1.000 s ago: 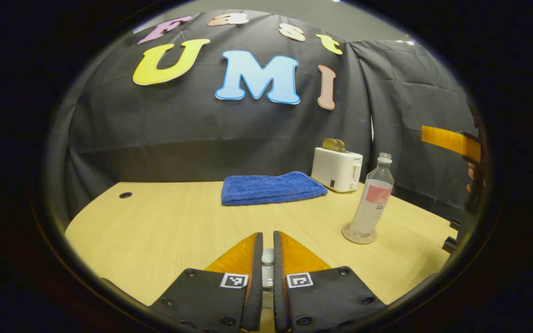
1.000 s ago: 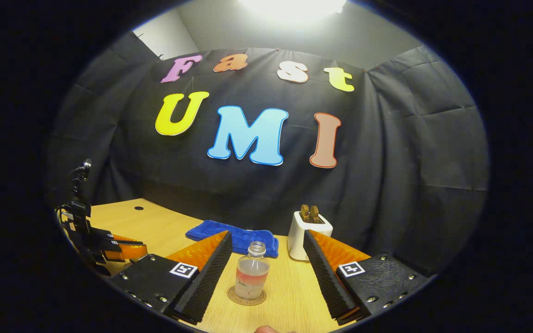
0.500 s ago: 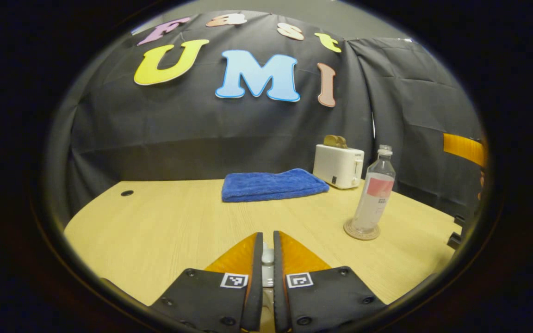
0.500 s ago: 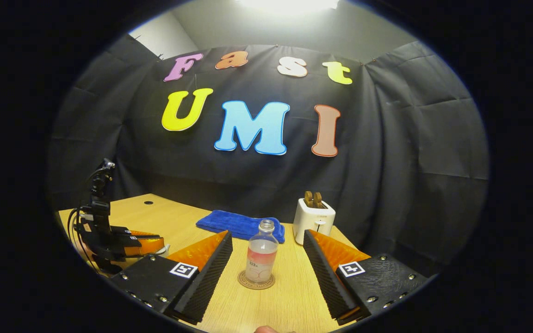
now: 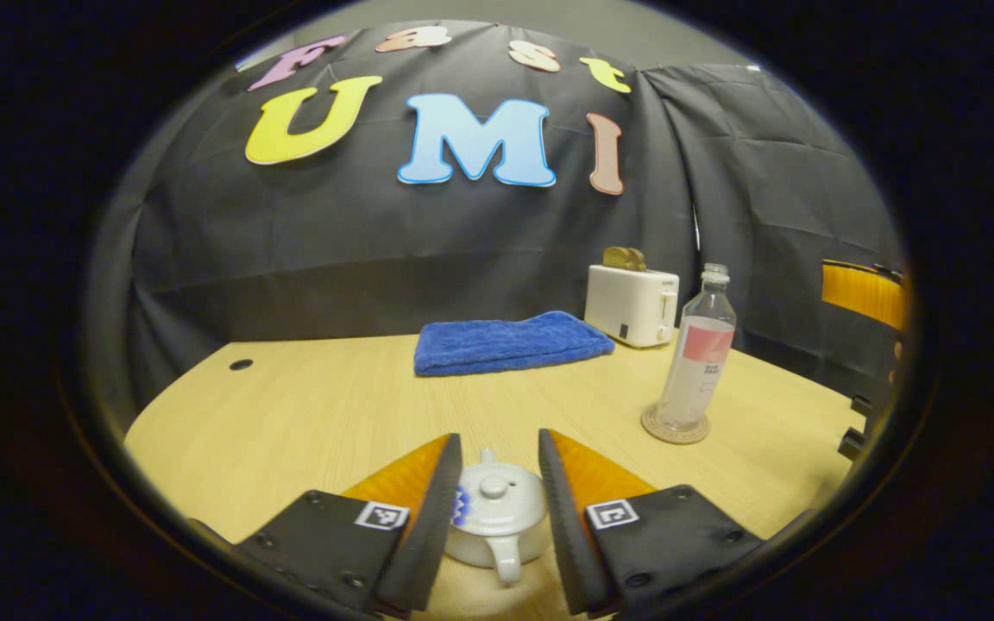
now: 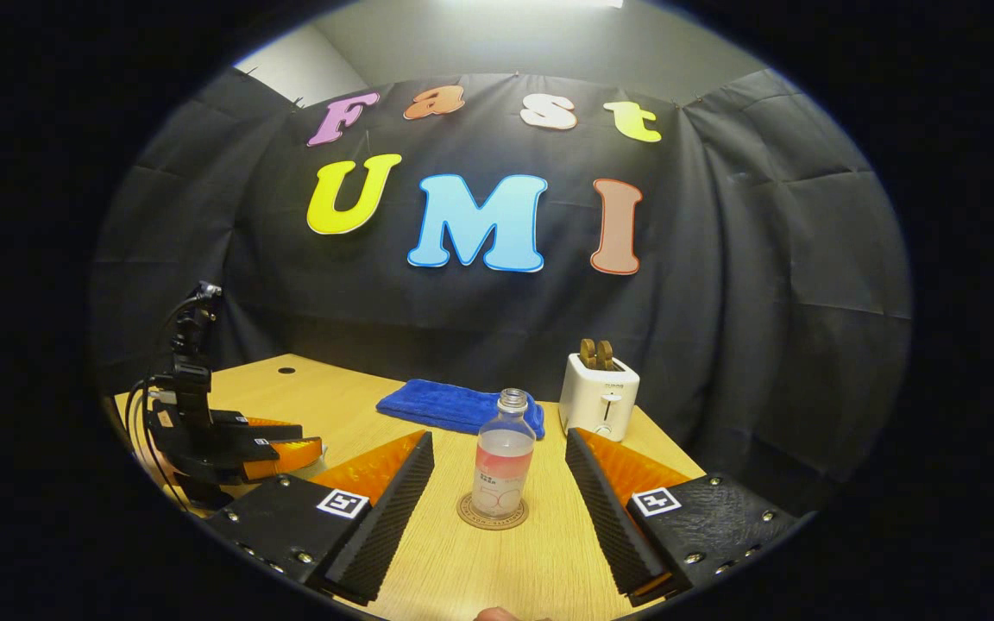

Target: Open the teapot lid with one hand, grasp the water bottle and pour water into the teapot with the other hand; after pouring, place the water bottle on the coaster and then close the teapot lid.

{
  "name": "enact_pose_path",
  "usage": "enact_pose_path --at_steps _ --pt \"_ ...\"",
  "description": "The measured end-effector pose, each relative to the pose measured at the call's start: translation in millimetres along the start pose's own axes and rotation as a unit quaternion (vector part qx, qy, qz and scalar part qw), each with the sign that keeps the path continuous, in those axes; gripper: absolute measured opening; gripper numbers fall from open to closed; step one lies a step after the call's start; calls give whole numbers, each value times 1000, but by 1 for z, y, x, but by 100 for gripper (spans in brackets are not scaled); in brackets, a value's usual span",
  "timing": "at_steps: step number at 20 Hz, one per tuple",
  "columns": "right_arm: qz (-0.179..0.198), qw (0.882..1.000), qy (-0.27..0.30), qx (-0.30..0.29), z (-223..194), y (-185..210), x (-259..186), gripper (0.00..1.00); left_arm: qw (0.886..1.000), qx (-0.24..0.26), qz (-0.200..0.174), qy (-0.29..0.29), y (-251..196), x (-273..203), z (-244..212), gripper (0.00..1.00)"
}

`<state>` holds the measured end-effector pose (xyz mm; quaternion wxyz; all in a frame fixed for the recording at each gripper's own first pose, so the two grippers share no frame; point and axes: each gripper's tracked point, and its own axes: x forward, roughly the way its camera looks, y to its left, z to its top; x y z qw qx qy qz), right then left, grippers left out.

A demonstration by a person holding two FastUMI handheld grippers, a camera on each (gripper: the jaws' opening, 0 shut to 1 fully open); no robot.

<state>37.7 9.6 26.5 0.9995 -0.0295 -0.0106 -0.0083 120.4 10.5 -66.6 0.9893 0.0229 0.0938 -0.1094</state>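
Note:
A white teapot (image 5: 497,517) with its lid (image 5: 493,488) seated on top stands between the fingers of my left gripper (image 5: 499,438), which is open and touches nothing. The clear water bottle (image 5: 695,349), uncapped and with a pink label, stands upright on a round coaster (image 5: 675,429) to the right. In the right gripper view the same bottle (image 6: 504,457) and coaster (image 6: 493,511) lie ahead of my right gripper (image 6: 500,437), open and well short of the bottle. My left gripper (image 6: 311,437) appears there at the far left.
A folded blue towel (image 5: 510,342) lies at the back of the wooden table (image 5: 307,414). A white toaster (image 5: 631,304) holding toast stands beside it, just behind the bottle. A finger (image 5: 861,291) of the right gripper shows at the far right edge.
My left gripper was shut on the lid's knob and has opened, leaving the lid on the teapot. The right gripper has drawn back from the bottle, still open.

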Motion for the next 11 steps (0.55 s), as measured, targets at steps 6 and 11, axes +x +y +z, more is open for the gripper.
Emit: enact_pose_path --at_steps 6,11 --pt "3 1000 -7 -4 5 4 4 95 999 -9 25 -32 8 -28 32 98" --pt "4 1000 -3 2 3 4 12 95 995 -19 57 -79 16 -71 75 98"
